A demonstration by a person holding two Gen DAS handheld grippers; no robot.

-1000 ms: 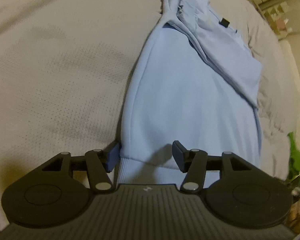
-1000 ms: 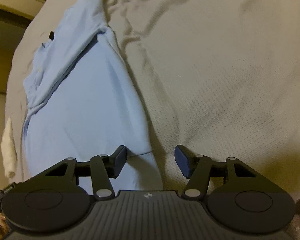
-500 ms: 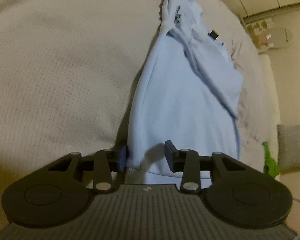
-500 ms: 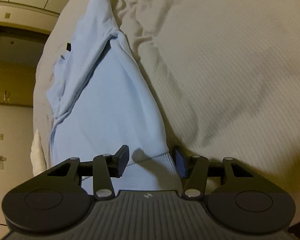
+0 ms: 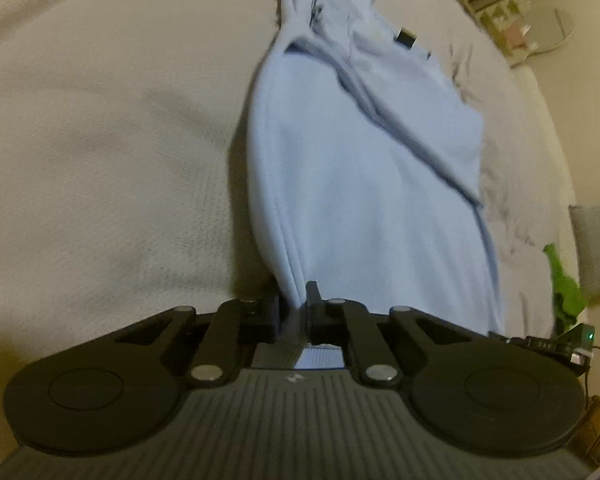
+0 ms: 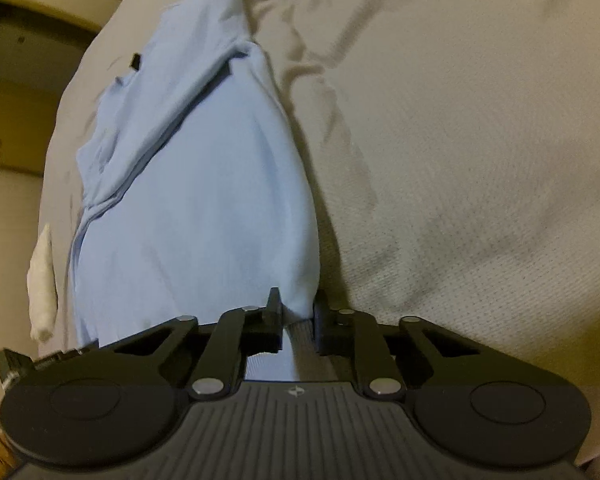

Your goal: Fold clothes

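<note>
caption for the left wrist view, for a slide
Left tool pinching the ribbed hem corner of a light blue sweatshirt lying on a beige bedspread.

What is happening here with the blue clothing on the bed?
A person is folding a light blue sweatshirt that lies lengthwise on a beige bed cover, using a handheld gripper in each hand. The left gripper is shut on one near corner of the ribbed hem. The right gripper is closing on the other corner, with the hem pinched between its pads. The garment is gripped at both corners, not yet folded over.
</note>
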